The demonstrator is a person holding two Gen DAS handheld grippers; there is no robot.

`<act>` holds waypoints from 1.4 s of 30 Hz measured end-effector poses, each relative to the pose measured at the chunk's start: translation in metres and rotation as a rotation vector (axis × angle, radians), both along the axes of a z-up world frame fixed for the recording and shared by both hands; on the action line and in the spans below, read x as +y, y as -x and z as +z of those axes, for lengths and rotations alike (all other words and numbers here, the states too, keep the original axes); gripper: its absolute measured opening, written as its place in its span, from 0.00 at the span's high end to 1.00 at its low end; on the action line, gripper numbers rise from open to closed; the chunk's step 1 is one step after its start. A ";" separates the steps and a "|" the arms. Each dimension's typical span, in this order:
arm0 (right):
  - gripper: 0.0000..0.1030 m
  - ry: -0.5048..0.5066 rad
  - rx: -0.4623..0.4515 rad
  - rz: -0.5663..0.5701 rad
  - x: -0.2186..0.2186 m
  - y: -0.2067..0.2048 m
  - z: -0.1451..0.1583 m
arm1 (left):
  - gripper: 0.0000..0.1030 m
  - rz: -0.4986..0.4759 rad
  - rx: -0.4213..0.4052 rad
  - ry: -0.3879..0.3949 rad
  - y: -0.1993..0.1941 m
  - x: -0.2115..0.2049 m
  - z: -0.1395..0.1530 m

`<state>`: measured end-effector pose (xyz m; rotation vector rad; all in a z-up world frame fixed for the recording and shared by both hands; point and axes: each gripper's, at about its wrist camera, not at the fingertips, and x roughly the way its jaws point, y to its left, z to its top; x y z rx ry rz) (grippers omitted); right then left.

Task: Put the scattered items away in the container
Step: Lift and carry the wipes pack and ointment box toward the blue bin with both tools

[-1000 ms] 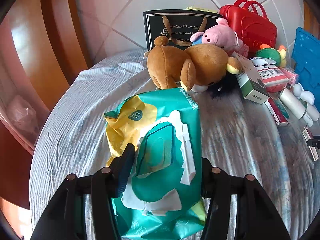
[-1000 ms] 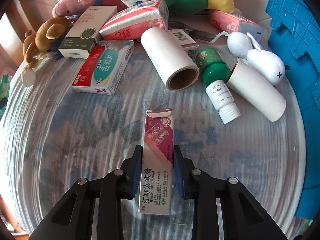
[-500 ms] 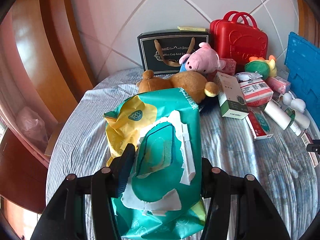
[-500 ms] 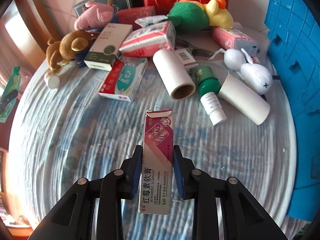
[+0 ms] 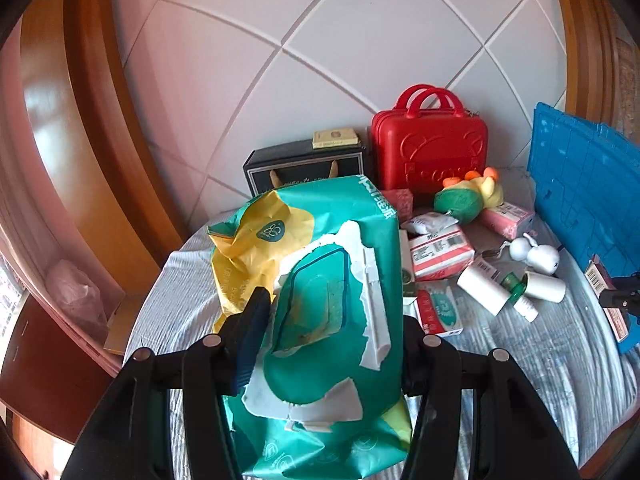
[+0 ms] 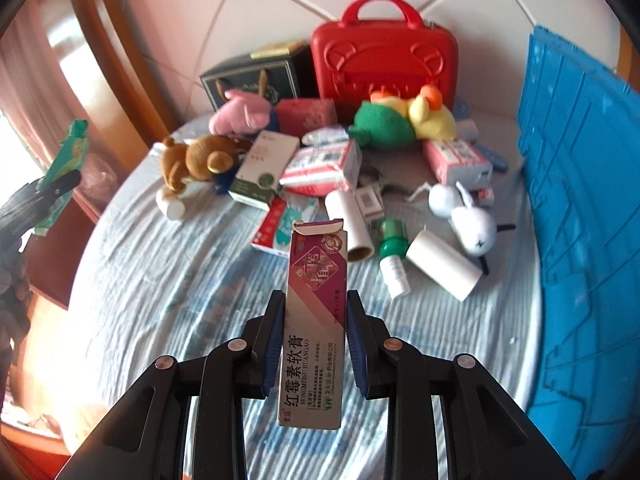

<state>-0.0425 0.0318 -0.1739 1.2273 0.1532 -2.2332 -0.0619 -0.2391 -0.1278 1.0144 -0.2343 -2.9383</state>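
Low centre of the left wrist view: left claw (image 5: 328,344) clamped on a green wipes pack (image 5: 320,320), its pads pressed into the pack's two long sides; the pack's torn white flap faces the camera and its yellow corner crumples at upper left; pack held clear above the cloth-covered worktop (image 5: 520,360). Low centre of the right wrist view: right claw (image 6: 314,340) clenched on a slim ointment box (image 6: 316,320), one pad on each narrow side; the box points away from the camera with its open end flap at the top, clear of the worktop. Right edge of both views: blue crate (image 6: 580,208), its wall upright beside the worktop. Upper centre of the right wrist view, against the tiled wall: red case (image 6: 384,60); black gift box (image 6: 256,76) just left of it. Before these, scattered on the cloth: pink plush (image 6: 240,112); brown bear (image 6: 196,158); green-and-yellow plush (image 6: 400,120); white-and-green carton (image 6: 264,172); pink tissue packs; two white rolls (image 6: 444,270); green-capped bottle (image 6: 394,256) between the rolls; white rabbit toy (image 6: 472,220) near the crate. Far left of the right wrist view: the left claw and the pack, seen edge-on.
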 end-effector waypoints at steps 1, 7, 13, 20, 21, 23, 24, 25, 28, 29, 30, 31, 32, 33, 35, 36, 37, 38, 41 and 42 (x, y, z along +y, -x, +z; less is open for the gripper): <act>0.72 0.010 0.009 0.010 0.005 -0.001 0.010 | 0.49 -0.007 0.009 0.001 -0.001 0.009 0.008; 0.72 0.065 0.064 0.038 0.039 -0.008 0.063 | 0.49 -0.059 0.059 0.011 -0.008 0.069 0.054; 0.72 0.118 0.106 0.041 0.086 -0.011 0.104 | 0.49 -0.113 0.084 0.031 -0.010 0.127 0.090; 0.72 0.151 0.146 0.035 0.142 -0.012 0.143 | 0.49 -0.173 0.108 0.040 -0.008 0.191 0.126; 0.72 0.154 0.151 0.032 0.148 -0.011 0.146 | 0.49 -0.182 0.114 0.041 -0.008 0.200 0.130; 0.72 0.158 0.161 0.026 0.163 -0.010 0.153 | 0.49 -0.198 0.124 0.043 -0.008 0.216 0.138; 0.72 0.161 0.167 0.022 0.170 -0.009 0.157 | 0.49 -0.208 0.127 0.043 -0.007 0.226 0.142; 0.72 0.163 0.171 0.019 0.177 -0.009 0.159 | 0.49 -0.218 0.131 0.045 -0.007 0.235 0.145; 0.72 0.171 0.182 0.010 0.198 -0.006 0.167 | 0.49 -0.259 0.144 0.053 -0.005 0.265 0.153; 0.72 0.172 0.185 0.007 0.204 -0.006 0.169 | 0.49 -0.274 0.147 0.056 -0.006 0.274 0.156; 0.72 0.173 0.188 0.003 0.211 -0.005 0.171 | 0.49 -0.288 0.149 0.061 -0.006 0.284 0.158; 0.72 0.172 0.192 -0.001 0.217 -0.004 0.172 | 0.49 -0.303 0.153 0.066 -0.006 0.293 0.161; 0.72 0.171 0.196 -0.004 0.222 -0.003 0.174 | 0.49 -0.318 0.155 0.070 -0.006 0.302 0.163; 0.72 0.171 0.200 -0.008 0.228 -0.002 0.175 | 0.49 -0.332 0.157 0.073 -0.005 0.313 0.164; 0.72 0.171 0.206 -0.021 0.241 0.001 0.178 | 0.49 -0.357 0.161 0.076 -0.004 0.331 0.168; 0.72 0.172 0.209 -0.031 0.249 0.002 0.180 | 0.49 -0.372 0.165 0.077 -0.004 0.340 0.170; 0.72 0.173 0.212 -0.039 0.256 0.003 0.181 | 0.49 -0.385 0.168 0.077 -0.004 0.348 0.171; 0.72 0.172 0.216 -0.049 0.263 0.004 0.182 | 0.49 -0.398 0.169 0.078 -0.004 0.357 0.173; 0.72 0.171 0.222 -0.081 0.287 0.008 0.184 | 0.49 -0.438 0.170 0.082 -0.003 0.383 0.175; 0.72 0.171 0.223 -0.089 0.293 0.009 0.184 | 0.49 -0.452 0.168 0.084 -0.003 0.393 0.175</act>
